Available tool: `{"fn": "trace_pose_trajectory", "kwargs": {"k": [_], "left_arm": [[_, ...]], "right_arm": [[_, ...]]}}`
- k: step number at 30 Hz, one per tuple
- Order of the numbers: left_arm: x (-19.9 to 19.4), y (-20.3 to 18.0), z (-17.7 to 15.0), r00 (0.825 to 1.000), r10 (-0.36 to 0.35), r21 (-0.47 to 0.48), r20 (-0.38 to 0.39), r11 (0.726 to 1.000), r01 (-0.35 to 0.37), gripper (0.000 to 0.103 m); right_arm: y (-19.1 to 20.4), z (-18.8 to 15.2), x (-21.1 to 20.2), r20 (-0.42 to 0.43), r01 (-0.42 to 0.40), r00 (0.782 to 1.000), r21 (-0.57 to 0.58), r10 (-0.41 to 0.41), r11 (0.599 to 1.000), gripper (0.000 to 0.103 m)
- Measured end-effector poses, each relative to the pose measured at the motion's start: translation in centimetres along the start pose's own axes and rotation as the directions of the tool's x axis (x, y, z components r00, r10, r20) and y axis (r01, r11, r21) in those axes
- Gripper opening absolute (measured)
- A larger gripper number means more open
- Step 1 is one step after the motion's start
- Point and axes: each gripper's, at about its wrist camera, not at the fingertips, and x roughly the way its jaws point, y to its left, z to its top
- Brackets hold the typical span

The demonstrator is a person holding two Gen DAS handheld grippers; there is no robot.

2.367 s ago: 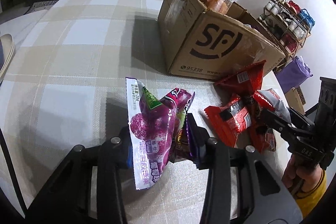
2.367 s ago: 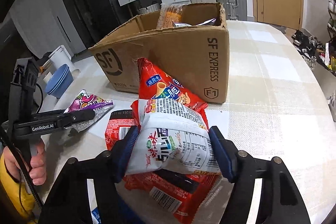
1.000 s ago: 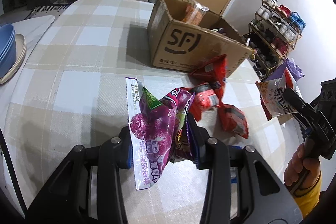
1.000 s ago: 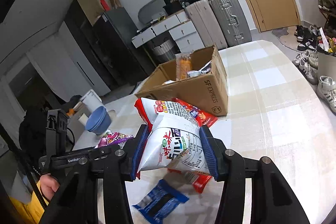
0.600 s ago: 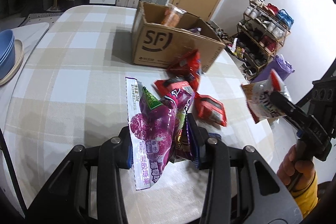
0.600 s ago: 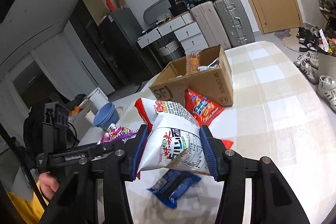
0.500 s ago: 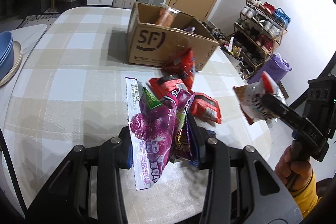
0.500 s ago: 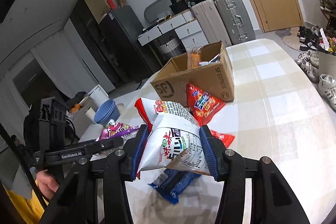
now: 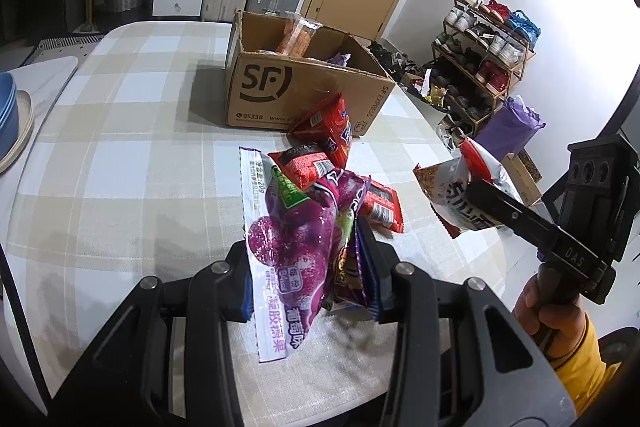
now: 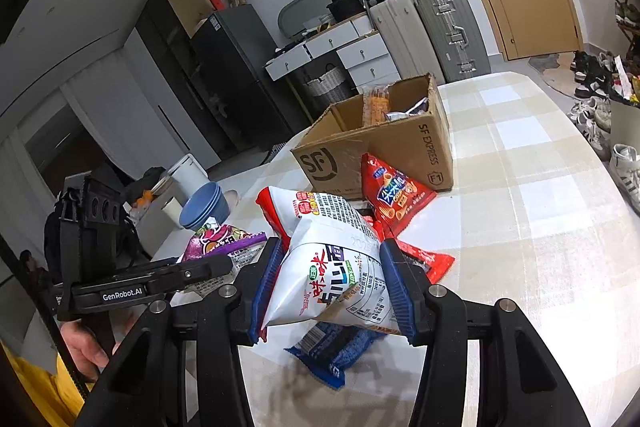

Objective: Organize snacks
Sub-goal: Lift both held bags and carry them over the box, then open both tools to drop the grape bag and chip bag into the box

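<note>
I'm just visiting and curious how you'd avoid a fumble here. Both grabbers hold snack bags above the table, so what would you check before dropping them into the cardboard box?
1. Left gripper clamped on the purple candy bags: ok, pads press both sides.
2. Right gripper clamped on the white noodle packet: ok.
3. Cardboard box open on top: ok, flaps up.
4. Room left inside the box: cannot tell fully; some snacks already stand in it.
5. Both loads lifted off the table: ok.
6. Way to the box free: not ok low down, a red triangular bag leans against its front; go over it.
</note>
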Motion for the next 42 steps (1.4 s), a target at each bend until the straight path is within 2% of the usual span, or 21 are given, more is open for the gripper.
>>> {"fn": "trace_pose_trajectory", "kwargs": {"k": [7, 18, 22, 27, 35, 42], "left_arm": [[0.4, 1.0, 3.3, 1.0, 0.005, 0.005, 0.019, 1.0, -0.005, 0.037], [2.4, 1.2, 13.4, 0.998, 0.031, 0.077, 0.062, 0.996, -0.036, 0.037], [3.9, 0.8, 17.4, 0.996, 0.048, 0.133, 0.073, 0.99, -0.057, 0.037], [7.1, 0.9, 21.7, 0.996, 0.075, 0.137, 0.045, 0.987, -0.08, 0.037], [11.1, 0.4, 25.2, 0.998, 0.064, 0.134, 0.026, 0.989, -0.067, 0.037], [15.0, 0.6, 25.9, 0.998, 0.067, 0.131, -0.009, 0.989, -0.065, 0.037]], "right_arm": [[-0.3, 2.7, 1.1, 0.022, -0.026, 0.999, -0.019, 0.027, 0.999, 0.05], [-1.1, 12.0, 3.4, 0.075, -0.071, 0.994, -0.043, 0.074, 0.997, 0.05], [-1.9, 15.7, 5.6, 0.062, -0.095, 0.993, -0.029, 0.097, 0.995, 0.05], [-2.9, 18.9, 8.3, 0.043, -0.121, 0.992, 0.003, 0.121, 0.993, 0.05], [-3.7, 21.6, 12.4, 0.007, -0.116, 0.993, 0.005, 0.116, 0.993, 0.05], [-4.6, 21.8, 14.4, -0.017, -0.112, 0.994, 0.015, 0.112, 0.994, 0.05]]}}
